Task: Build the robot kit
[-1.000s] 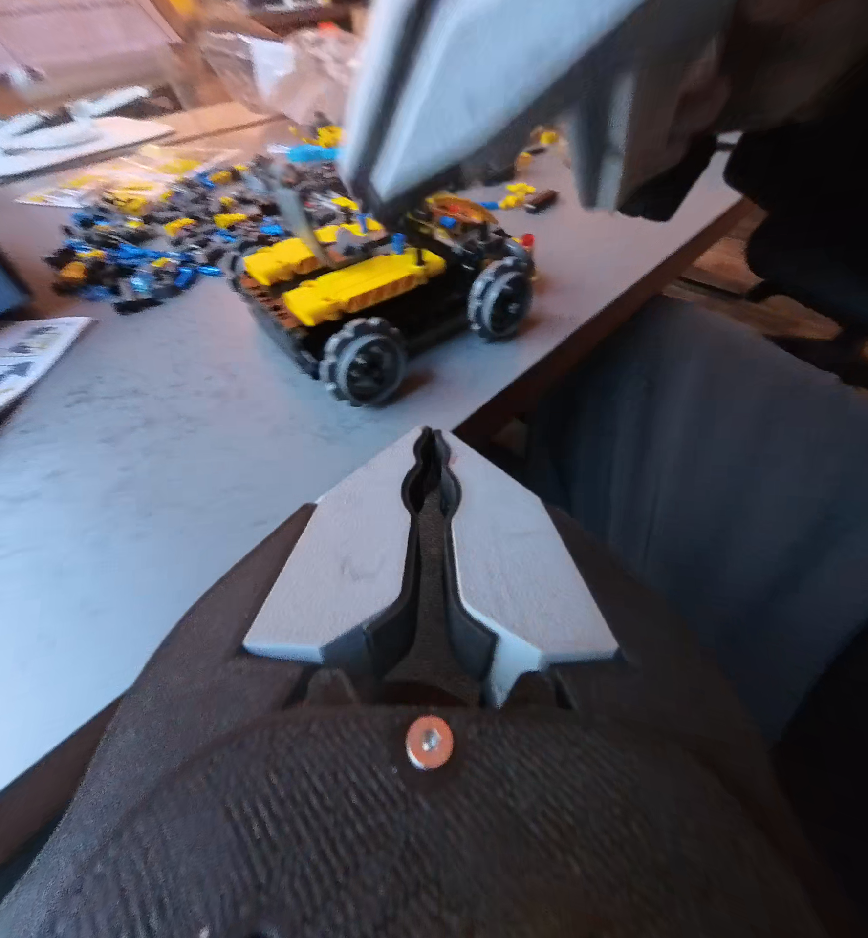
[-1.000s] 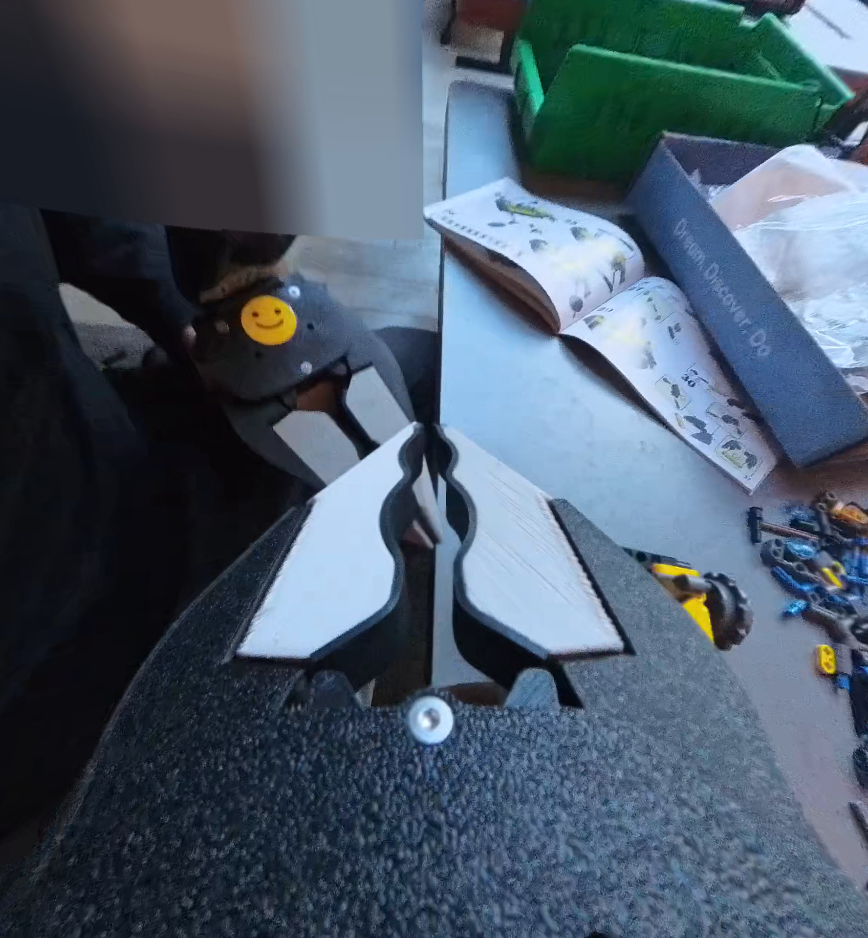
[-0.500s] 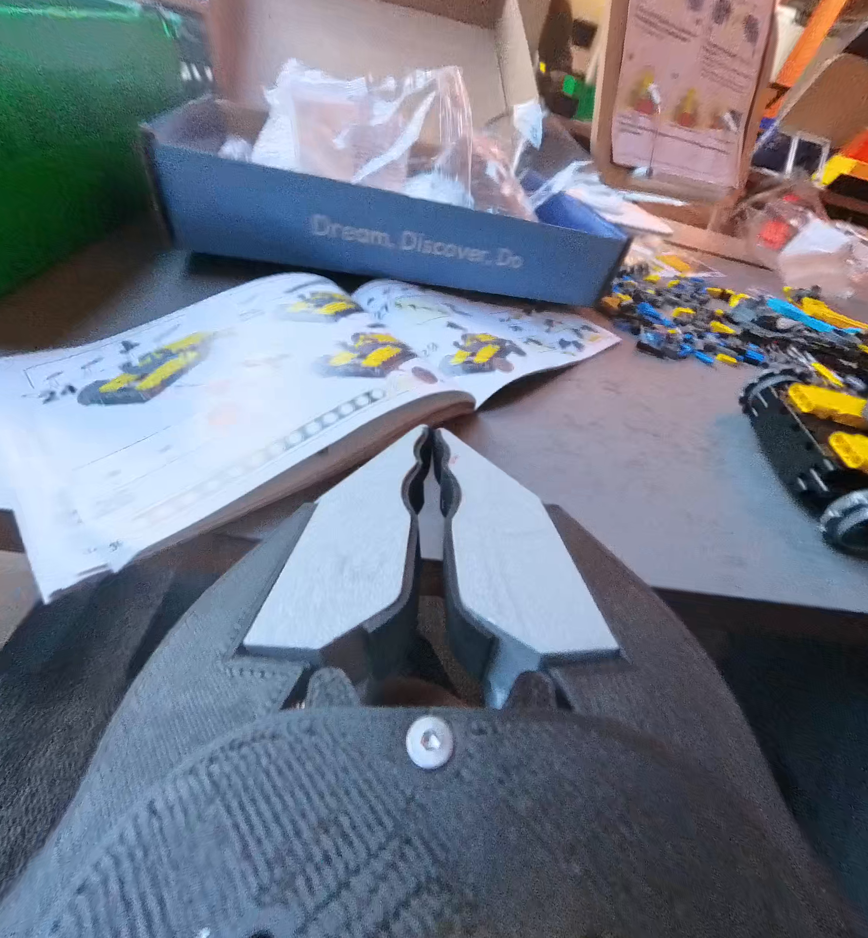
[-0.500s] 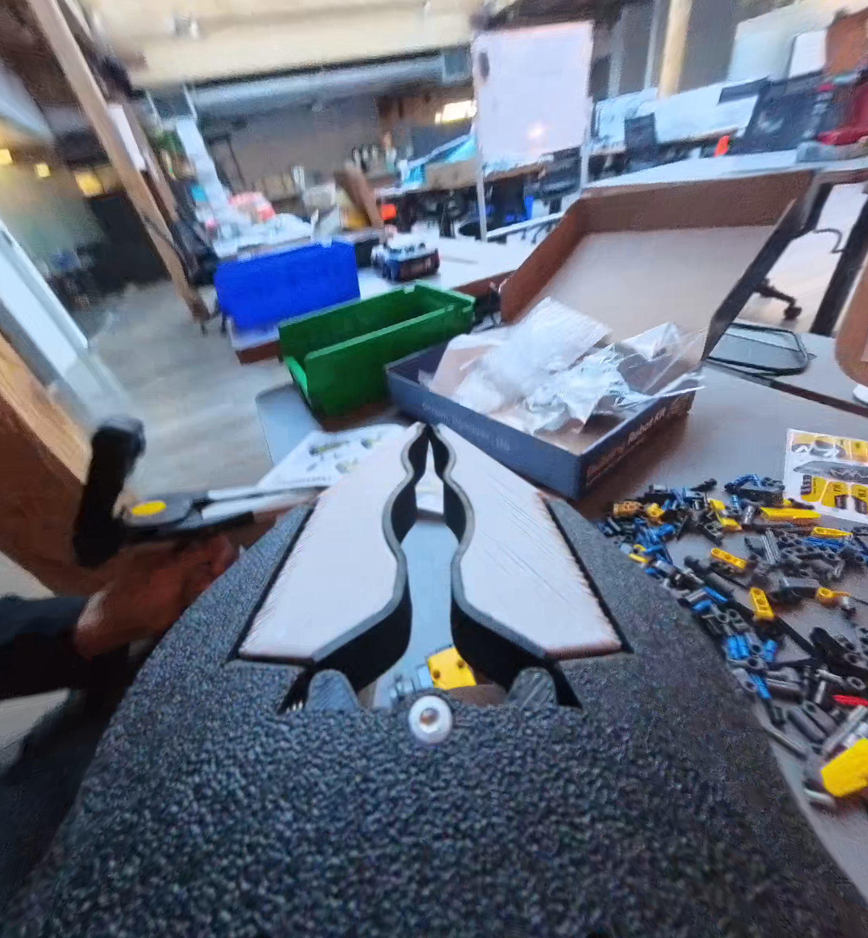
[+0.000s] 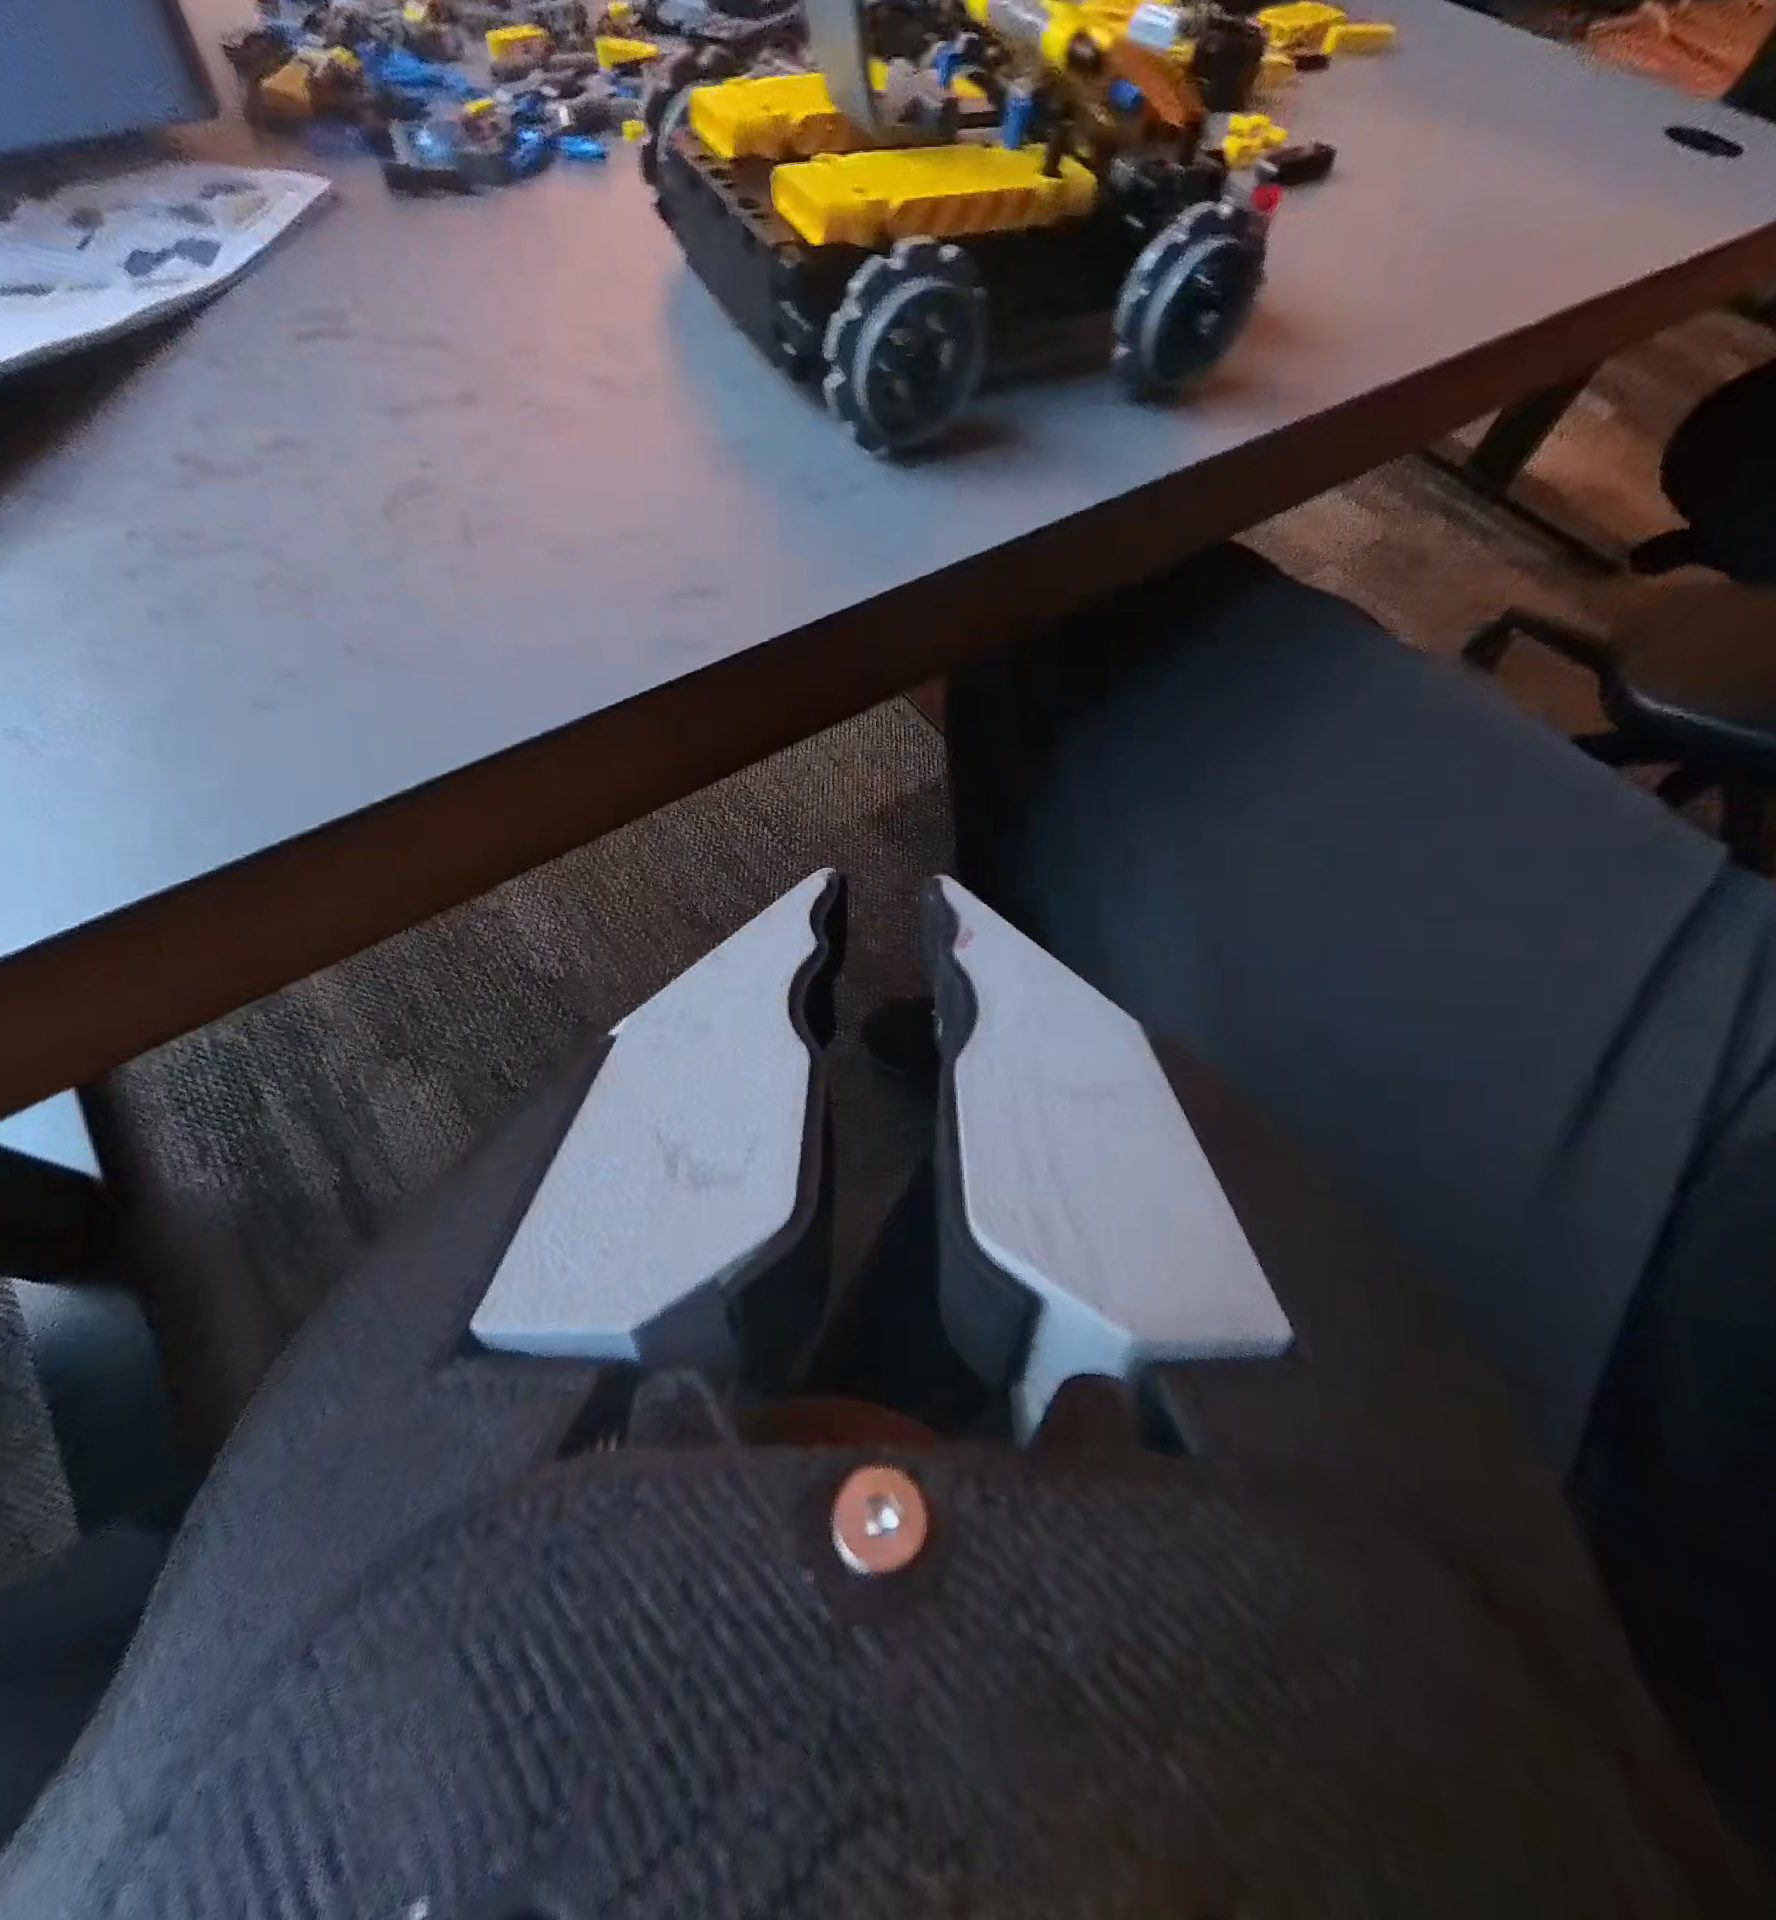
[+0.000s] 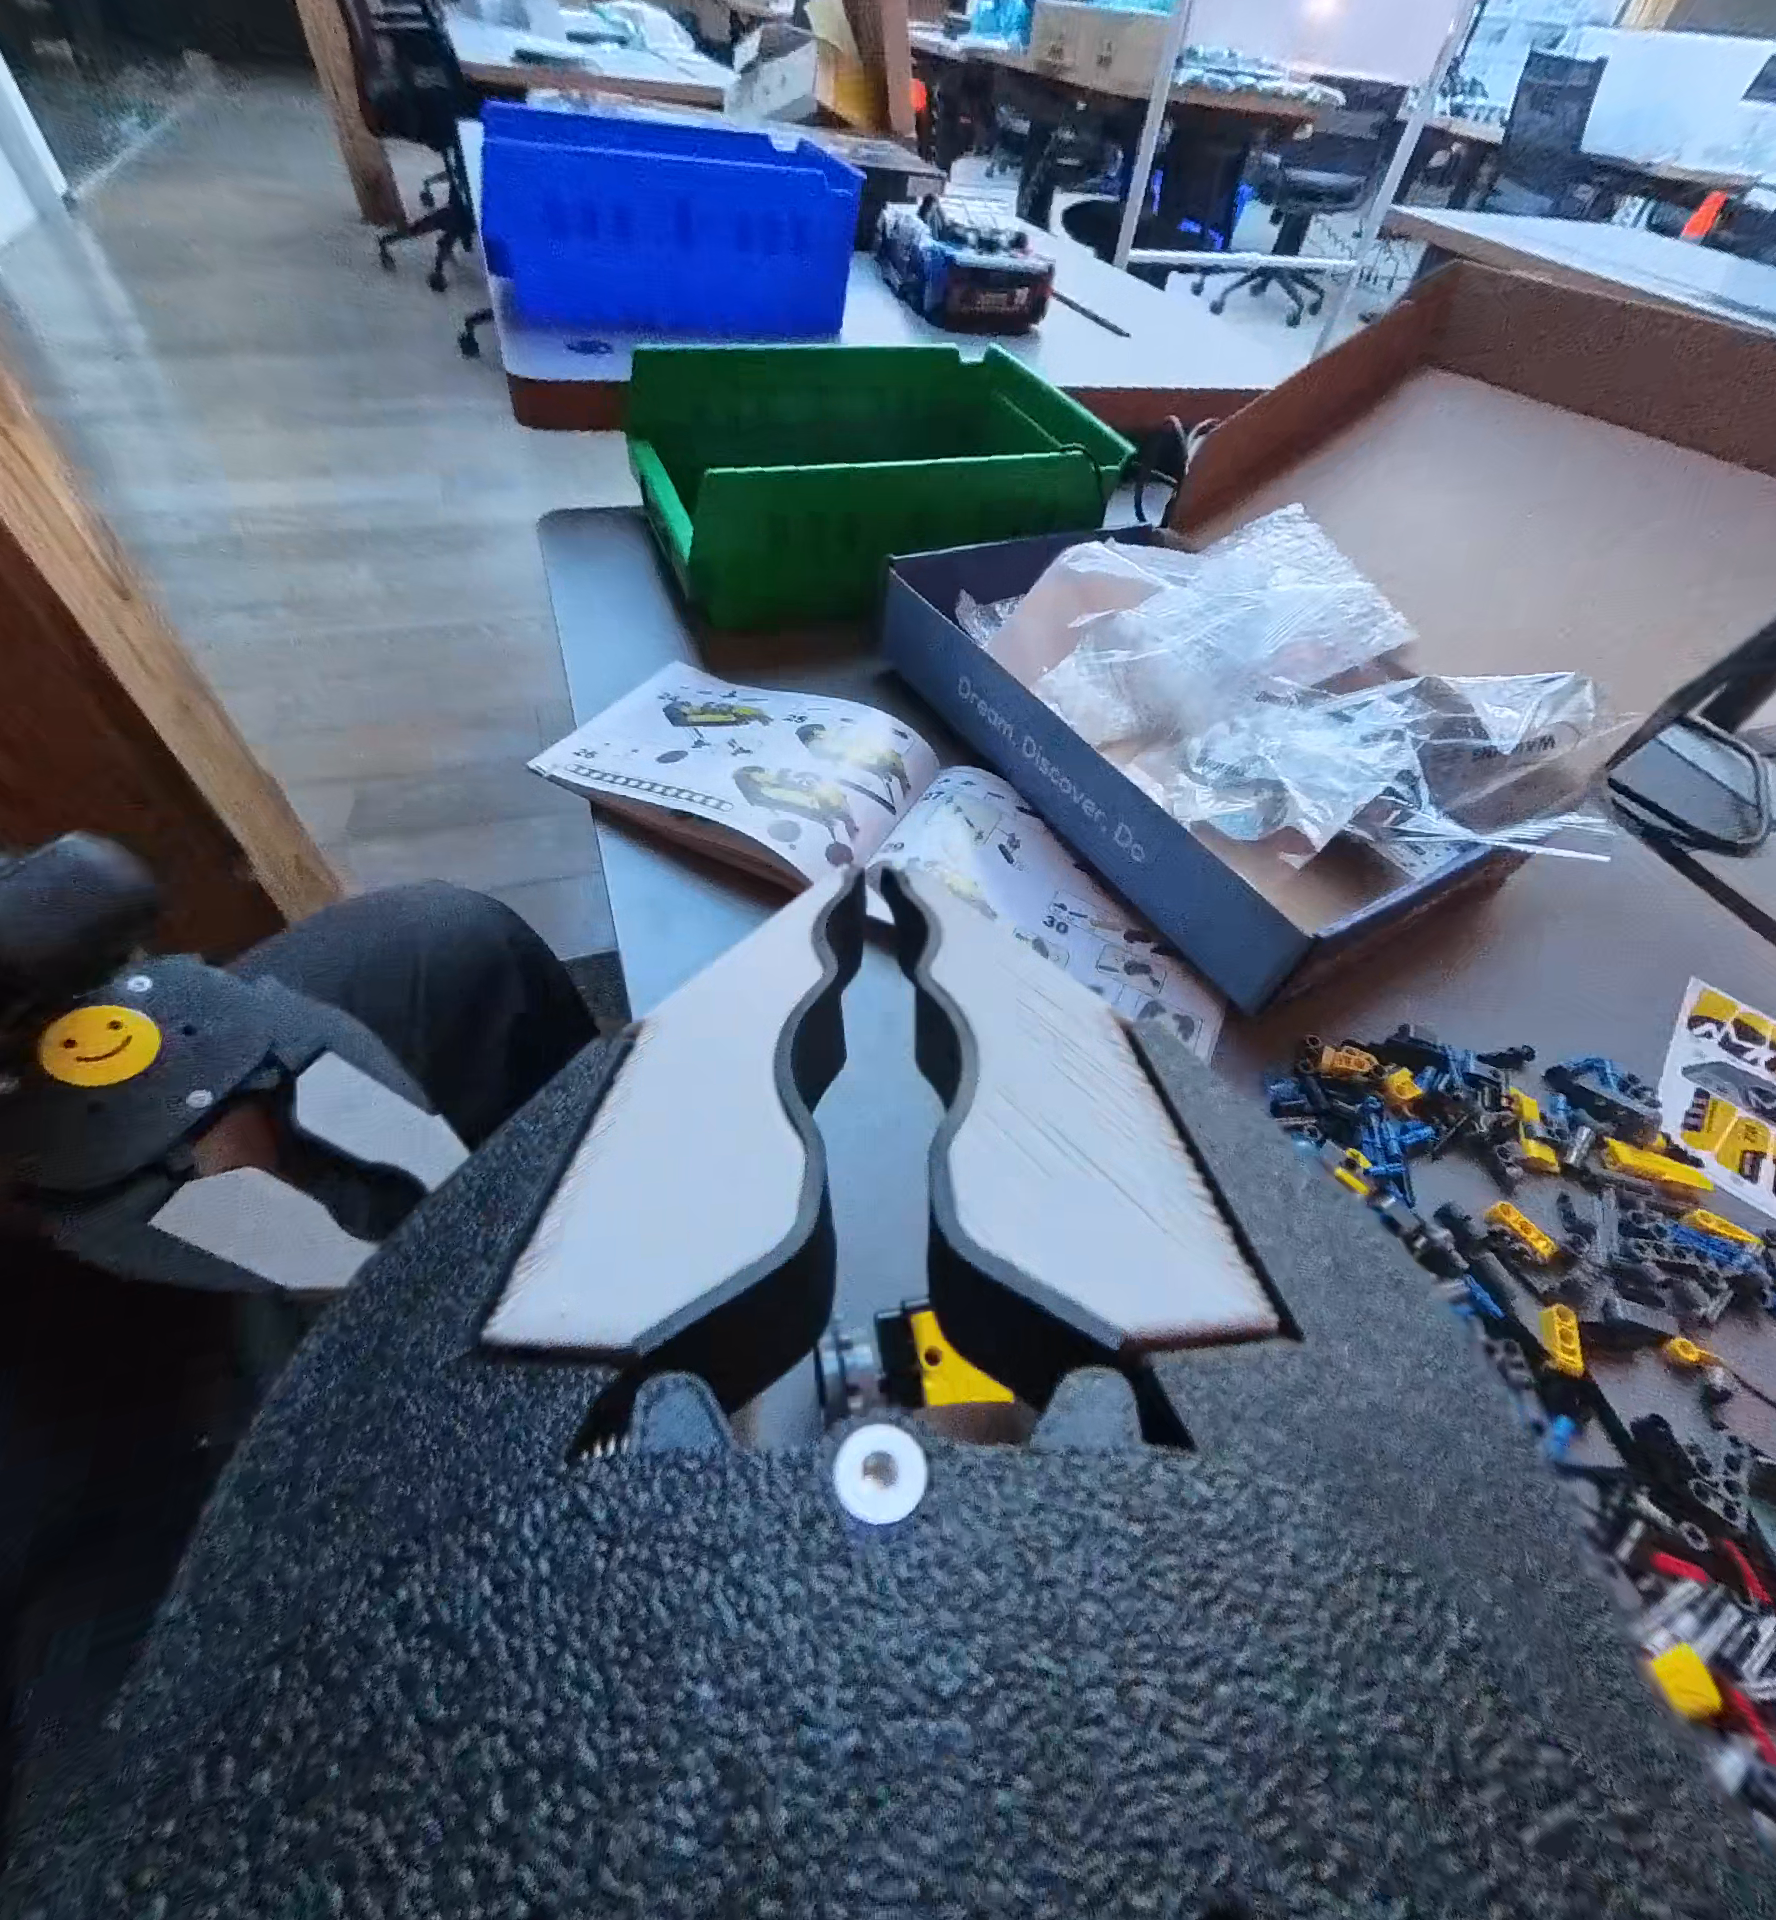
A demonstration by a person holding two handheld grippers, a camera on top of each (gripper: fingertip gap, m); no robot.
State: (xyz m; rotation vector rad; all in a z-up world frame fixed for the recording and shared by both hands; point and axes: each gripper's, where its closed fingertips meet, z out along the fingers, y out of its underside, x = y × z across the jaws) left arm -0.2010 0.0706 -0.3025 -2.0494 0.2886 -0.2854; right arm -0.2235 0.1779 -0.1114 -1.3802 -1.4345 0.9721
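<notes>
A yellow and black brick vehicle (image 5: 967, 239) with grey wheels stands on the dark table (image 5: 396, 520) near its front edge. My left gripper (image 5: 884, 883) is slightly open and empty. It hangs below the table edge, over the carpet and beside a person's leg (image 5: 1331, 883). It also shows in the right wrist view (image 6: 271, 1174), with a yellow smiley sticker on it. My right gripper (image 6: 868, 881) is shut and empty, held above the table and pointing at the open instruction booklet (image 6: 759, 769). A bit of the vehicle (image 6: 925, 1351) shows under its fingers.
Loose blue, black and yellow pieces (image 6: 1590, 1195) lie spread on the right, beside a sticker sheet (image 6: 1767, 1101). A blue-grey box (image 6: 1050, 790) holds plastic bags. A green bin (image 6: 863, 499) and a blue bin (image 6: 655, 229) stand beyond it. The booklet's corner (image 5: 105, 249) shows at the left. Across from one pair of fingers to the other is roughly 20 cm.
My left gripper swung from the booklet back towards the vehicle, dropped below the table edge and opened a little. My right gripper tilted down slightly and stays shut.
</notes>
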